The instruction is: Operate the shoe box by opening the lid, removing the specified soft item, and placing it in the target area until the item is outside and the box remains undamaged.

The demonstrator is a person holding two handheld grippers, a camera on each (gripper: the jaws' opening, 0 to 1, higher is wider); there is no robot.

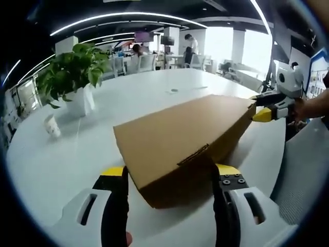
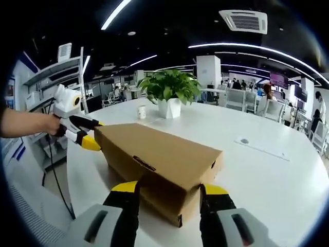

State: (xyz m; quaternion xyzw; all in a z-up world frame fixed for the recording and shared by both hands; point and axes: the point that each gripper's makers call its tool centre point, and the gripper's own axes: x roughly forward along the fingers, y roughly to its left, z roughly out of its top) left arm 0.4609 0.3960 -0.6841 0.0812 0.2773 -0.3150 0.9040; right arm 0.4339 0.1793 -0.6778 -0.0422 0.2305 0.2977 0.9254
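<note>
Brown corrugated cardboard, matte and sharp-edged: the shoe box (image 1: 182, 141) lies closed on the smooth white bench (image 1: 61, 159), a long flat slab with its lid tab tucked into a slot on the near face. I have my left gripper (image 1: 169, 177) at one end, its black fingers (image 1: 117, 206) with yellow tips spread wide to either side of the box corner, not pressing on it as far as I can see. From the right gripper view, the right gripper (image 2: 167, 193) stands the same way at the opposite end, fingers (image 2: 126, 211) apart and straddling that corner; the cardboard edge hides whether the pads touch. Each gripper also appears at the far end of the box in the other's view, held by a bare hand (image 2: 51, 123). The soft item is shut inside, so I cannot see it. A leafy green plant (image 2: 169, 87) in a white pot and a small paper cup (image 2: 142, 111) stand well beyond the box.
</note>
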